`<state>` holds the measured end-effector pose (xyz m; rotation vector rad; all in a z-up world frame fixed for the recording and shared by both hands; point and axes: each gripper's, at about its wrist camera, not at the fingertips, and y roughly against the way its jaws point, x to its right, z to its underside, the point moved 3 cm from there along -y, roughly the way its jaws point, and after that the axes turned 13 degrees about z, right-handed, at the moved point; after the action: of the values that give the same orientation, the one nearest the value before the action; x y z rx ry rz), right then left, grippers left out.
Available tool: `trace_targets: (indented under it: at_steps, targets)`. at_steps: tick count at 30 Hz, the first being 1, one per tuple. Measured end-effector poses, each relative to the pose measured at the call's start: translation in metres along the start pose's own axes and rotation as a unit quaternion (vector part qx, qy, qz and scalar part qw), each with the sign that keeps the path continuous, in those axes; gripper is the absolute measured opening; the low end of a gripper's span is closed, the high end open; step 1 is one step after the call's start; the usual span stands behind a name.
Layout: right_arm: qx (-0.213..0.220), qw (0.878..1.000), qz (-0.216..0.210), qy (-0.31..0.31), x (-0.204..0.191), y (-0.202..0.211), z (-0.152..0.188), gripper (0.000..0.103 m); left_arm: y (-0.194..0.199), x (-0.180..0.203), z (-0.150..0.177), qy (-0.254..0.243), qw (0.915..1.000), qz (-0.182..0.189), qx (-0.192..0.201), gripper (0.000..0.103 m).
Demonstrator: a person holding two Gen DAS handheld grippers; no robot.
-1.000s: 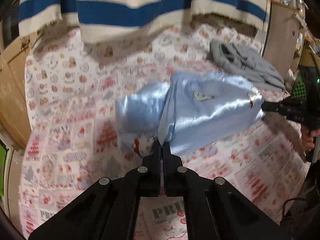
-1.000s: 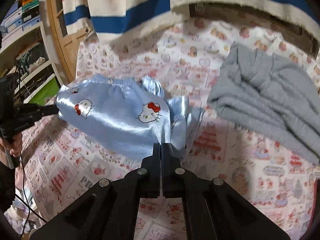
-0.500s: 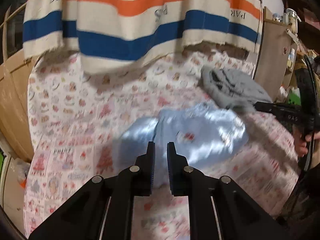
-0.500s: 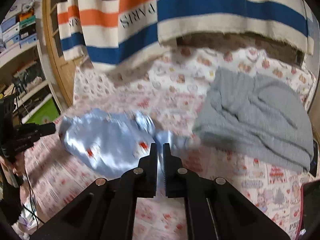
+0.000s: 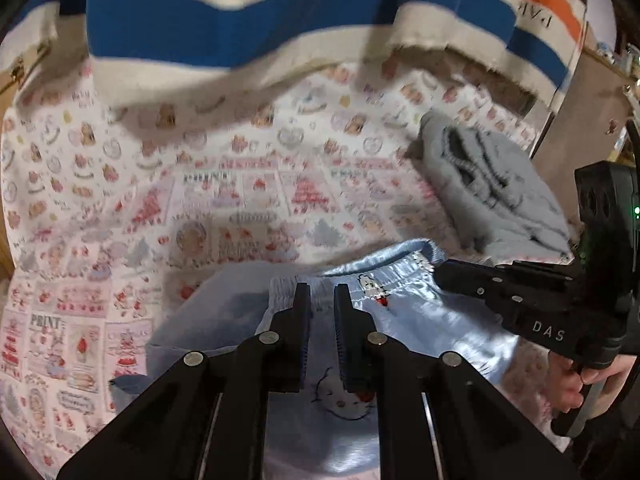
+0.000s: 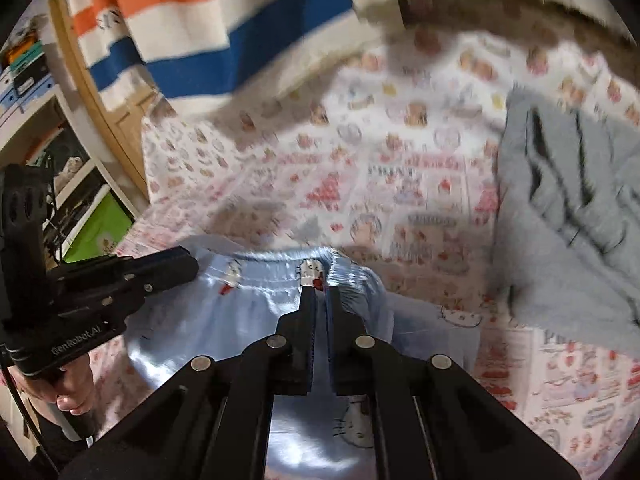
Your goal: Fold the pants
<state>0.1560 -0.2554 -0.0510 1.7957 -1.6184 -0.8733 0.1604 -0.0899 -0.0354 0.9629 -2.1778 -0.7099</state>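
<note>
The light blue satin pants [image 5: 420, 320] with cat prints lie on the patterned bed sheet [image 5: 160, 200], waistband toward the far side. My left gripper [image 5: 320, 294] hovers over the waistband's left part, open by a narrow gap, with nothing clamped. From the right wrist view, the pants [image 6: 240, 320] lie under my right gripper [image 6: 321, 292], which is shut to a thin slit with its tips at the gathered waistband. Each gripper shows in the other's view: the right gripper [image 5: 440, 272] and the left gripper [image 6: 192, 264] point at the waistband's ends.
A crumpled grey garment [image 5: 488, 192] lies on the sheet at the far right, close to the pants. A striped blanket [image 5: 240, 32] hangs over the far edge. Shelves and a green bin [image 6: 100, 232] stand left of the bed. A hand [image 5: 572, 384] holds the right gripper's handle.
Both grippers let go of the lifted pants, which dropped flat onto the sheet. The grippers pulled back, then came forward and lower over the waistband.
</note>
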Motion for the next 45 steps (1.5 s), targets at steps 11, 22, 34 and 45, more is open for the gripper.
trace_targets:
  at_steps: [11,22,34,45]
  targets:
    - [-0.011,1.000,-0.007,0.013,0.005,-0.019,0.009,0.005,-0.018,-0.004,0.015,-0.015,0.9997,-0.004,-0.018,0.011]
    - [-0.009,1.000,-0.009,0.009,0.007,-0.018,0.011,0.007,-0.013,-0.001,0.016,-0.023,0.9996,-0.011,-0.006,0.012]
    - [-0.010,1.000,-0.011,0.011,0.006,-0.016,0.011,0.010,-0.004,0.013,0.015,-0.045,0.9985,0.009,0.029,0.046]
    - [0.156,0.987,0.044,0.005,0.019,0.067,0.003,0.085,0.071,0.016,0.007,-0.089,0.9779,-0.067,0.177,0.074]
